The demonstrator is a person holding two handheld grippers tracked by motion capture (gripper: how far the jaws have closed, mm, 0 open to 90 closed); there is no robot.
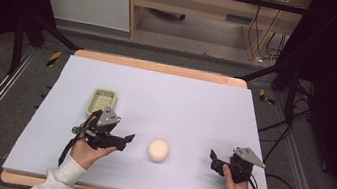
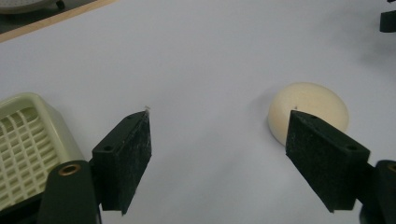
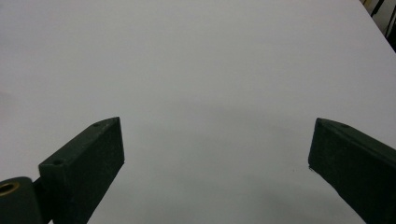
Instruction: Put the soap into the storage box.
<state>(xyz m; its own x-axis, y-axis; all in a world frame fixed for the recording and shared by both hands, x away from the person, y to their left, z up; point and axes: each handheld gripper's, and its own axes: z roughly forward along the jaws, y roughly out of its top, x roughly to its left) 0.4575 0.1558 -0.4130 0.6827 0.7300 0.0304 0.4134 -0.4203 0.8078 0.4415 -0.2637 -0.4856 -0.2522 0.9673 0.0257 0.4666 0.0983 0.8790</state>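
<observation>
Nothing has been picked up yet, as far as the pictures show. A round cream-coloured bun (image 1: 158, 150) lies on the pale table (image 1: 195, 103), near the front edge and about midway between the two hands, touched by neither tool. The left gripper (image 1: 128, 139) sits just to the left of the bun and points toward it, jaws spread wide with nothing between them; in the left gripper view the bun (image 2: 308, 112) lies just past the tip of one jaw, not yet inside the gap. A small pale-green slotted basket (image 1: 101, 101) stands on the table left of centre, a little farther away than the left hand and well apart from the bun; it looks empty. The right gripper (image 1: 213, 159) rests over the near right part of the table, jaws also wide apart and holding nothing, with bare table in front of it. Judging by this layout, the work is likely to put the bun in the basket, and all of it remains: closing on the bun, lifting it, carrying it left and releasing it.
</observation>
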